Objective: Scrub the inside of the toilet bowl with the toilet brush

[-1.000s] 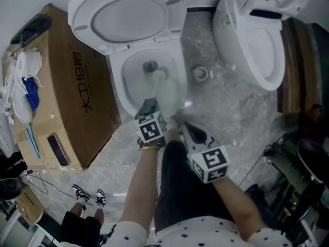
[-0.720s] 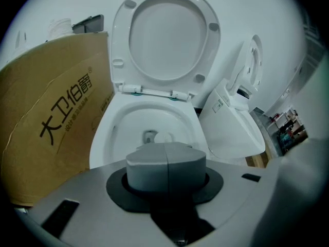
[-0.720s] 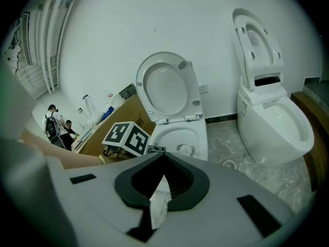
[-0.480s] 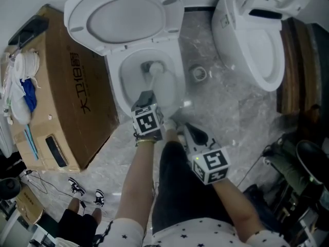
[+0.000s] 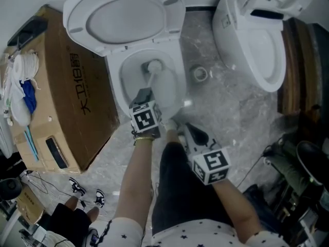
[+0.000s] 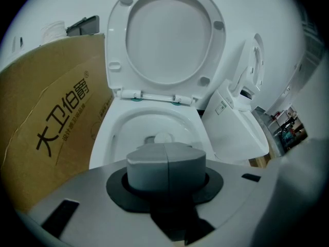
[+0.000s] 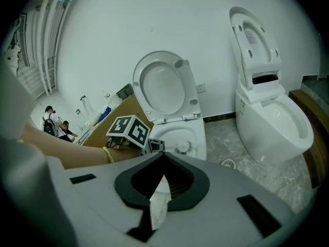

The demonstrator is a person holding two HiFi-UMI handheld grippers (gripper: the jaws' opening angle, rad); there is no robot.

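The white toilet stands with lid and seat raised. My left gripper hovers over the bowl's front rim, shut on the grey handle of the toilet brush. The pale brush shaft slants down into the bowl, and the brush head lies near the drain hole at the bottom, also showing as brush head. My right gripper is just right of the left one, outside the bowl, shut on a scrap of white tissue.
A big cardboard box stands against the toilet's left side, with cloths and bottles on top. A second toilet with raised lid is to the right. A floor drain sits between the two on the grey marble floor. Dark gear lies at lower right.
My left gripper has shifted slightly up and left toward the bowl, pushing the brush head deeper toward the drain hole. The right gripper has hardly moved.
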